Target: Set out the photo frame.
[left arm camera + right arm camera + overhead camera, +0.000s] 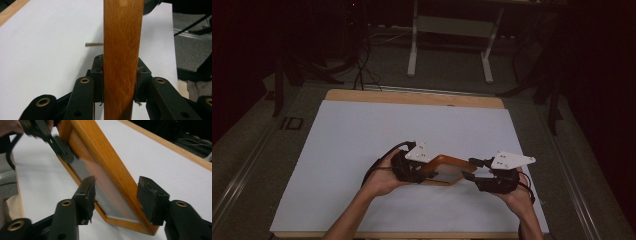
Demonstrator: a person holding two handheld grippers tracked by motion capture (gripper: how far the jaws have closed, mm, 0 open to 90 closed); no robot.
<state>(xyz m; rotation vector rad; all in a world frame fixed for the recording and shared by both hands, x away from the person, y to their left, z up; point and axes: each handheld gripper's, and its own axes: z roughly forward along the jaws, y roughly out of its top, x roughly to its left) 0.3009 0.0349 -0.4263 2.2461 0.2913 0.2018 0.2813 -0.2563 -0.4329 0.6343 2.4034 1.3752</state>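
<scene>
left gripper (119, 82) clamped on wooden frame (122, 50) edge, pads pressing both sides of the rail; right gripper (116, 200) jaws spread, frame corner between them, pads off the wood; frame (447, 170) tilted, raised at left gripper end, spanning between both grippers over white sheet (362, 140) on counter (412, 97); thin stick (93, 44) lying on sheet behind frame

left black two-jaw tongs (432, 169): white three-cornered top plate, brass pivot rivets | right black two-jaw tongs (473, 168): same plate, black cable | forearms: unsleeved
</scene>
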